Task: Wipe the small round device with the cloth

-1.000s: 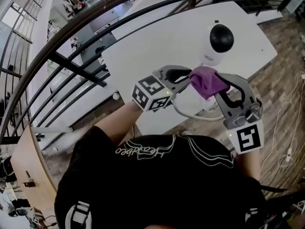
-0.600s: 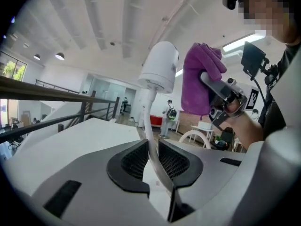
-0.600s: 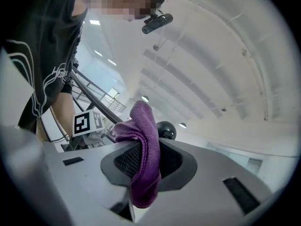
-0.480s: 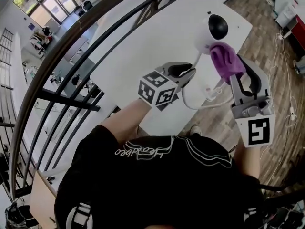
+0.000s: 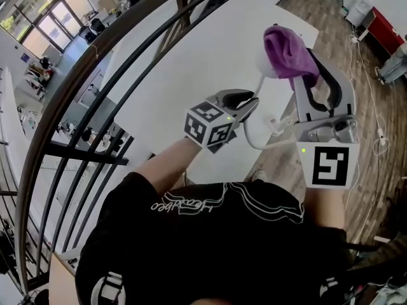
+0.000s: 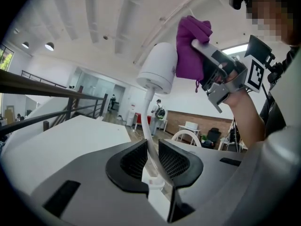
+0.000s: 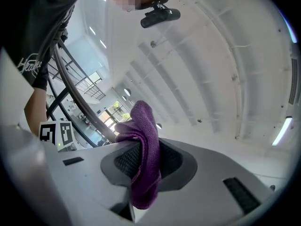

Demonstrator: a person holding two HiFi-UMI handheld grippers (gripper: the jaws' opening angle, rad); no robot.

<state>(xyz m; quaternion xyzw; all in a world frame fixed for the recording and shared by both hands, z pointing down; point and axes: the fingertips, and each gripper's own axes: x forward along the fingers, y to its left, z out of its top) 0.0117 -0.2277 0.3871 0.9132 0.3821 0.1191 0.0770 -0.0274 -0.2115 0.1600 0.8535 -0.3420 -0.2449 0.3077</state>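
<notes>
Small round white plastic device (image 6: 160, 67) is held up over the white table (image 5: 191, 49) on its thin white stalk (image 6: 148, 112). The left gripper (image 6: 151, 157) has its jaws clamped on that stalk, and the right gripper (image 7: 146, 161) pinches a soft purple fleecy cloth (image 7: 143, 140), which is pressed against the device's dome. The device looks light, smooth-shelled, slippery and top-heavy on a likely bendy stalk, so grip the stalk and wipe gently; the cloth is limp, bunched and easy to hold.

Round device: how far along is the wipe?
Done: right gripper clamps the purple cloth; left gripper holds the device up by its white stem. In hand: cloth against the device's head, seemingly touching. Left: the wiping itself; no cleaned area can be judged.
</notes>
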